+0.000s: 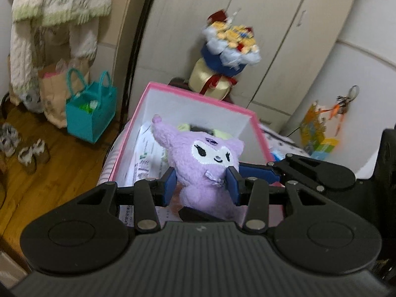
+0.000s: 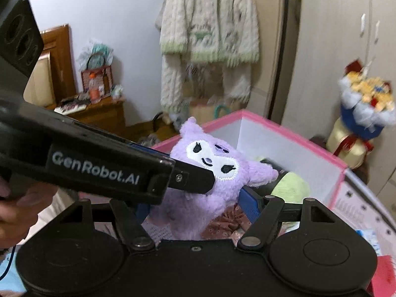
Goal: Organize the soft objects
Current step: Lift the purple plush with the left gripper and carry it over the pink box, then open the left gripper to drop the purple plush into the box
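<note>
A purple plush toy (image 1: pixel 208 163) with a white face is held over the near edge of a pink box (image 1: pixel 198 99) with white inner walls. My left gripper (image 1: pixel 201 185) is shut on the plush's body, its blue pads pressing both sides. In the right wrist view my right gripper (image 2: pixel 198 205) also closes on the same plush (image 2: pixel 205 173) from both sides. The left gripper's body (image 2: pixel 99 168) crosses that view from the left. A yellow-green soft toy (image 2: pixel 289 185) and papers lie inside the box (image 2: pixel 272 128).
A plush bouquet (image 1: pixel 230 47) stands behind the box against wardrobe doors. A teal bag (image 1: pixel 90 113) and slippers (image 1: pixel 22 146) sit on the wooden floor at left. A knitted cardigan (image 2: pixel 210 37) hangs on the wall. A wooden side table (image 2: pixel 99 109) stands far left.
</note>
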### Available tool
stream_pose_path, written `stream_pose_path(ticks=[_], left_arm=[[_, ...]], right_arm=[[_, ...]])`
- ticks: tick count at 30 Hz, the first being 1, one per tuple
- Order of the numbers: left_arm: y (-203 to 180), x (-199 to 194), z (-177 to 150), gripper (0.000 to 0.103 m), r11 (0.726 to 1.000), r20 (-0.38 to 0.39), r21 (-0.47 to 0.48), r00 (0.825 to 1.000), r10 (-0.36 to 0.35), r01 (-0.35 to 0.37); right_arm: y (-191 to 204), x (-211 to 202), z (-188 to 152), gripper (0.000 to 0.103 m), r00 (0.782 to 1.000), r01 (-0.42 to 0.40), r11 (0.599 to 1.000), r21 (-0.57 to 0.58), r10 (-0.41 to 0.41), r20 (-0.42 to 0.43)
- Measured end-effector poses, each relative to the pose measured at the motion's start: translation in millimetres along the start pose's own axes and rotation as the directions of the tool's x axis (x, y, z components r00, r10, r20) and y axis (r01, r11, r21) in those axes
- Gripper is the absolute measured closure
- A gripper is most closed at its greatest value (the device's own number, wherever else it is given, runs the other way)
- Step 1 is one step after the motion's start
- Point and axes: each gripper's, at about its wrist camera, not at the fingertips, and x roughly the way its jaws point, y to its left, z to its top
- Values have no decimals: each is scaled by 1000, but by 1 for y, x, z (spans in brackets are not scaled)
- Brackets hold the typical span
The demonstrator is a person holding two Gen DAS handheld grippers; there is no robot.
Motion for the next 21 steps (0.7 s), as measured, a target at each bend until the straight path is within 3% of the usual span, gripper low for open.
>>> stream_pose_path(ticks=[8,17,21], left_arm=[[5,29,2,61,999,-59,27,997,42,-40],[2,35,1,56,997,-70,56,996,54,-50],[-2,26,-1,52,993,-14,69,995,100,-99]], right_arm=[[-5,38,12,26,988,-16,996,-83,3,-152],[0,44,10,21,982,52,989,-139,-75,-171],[2,38,7,19,979,102,981,-162,-128,-159]])
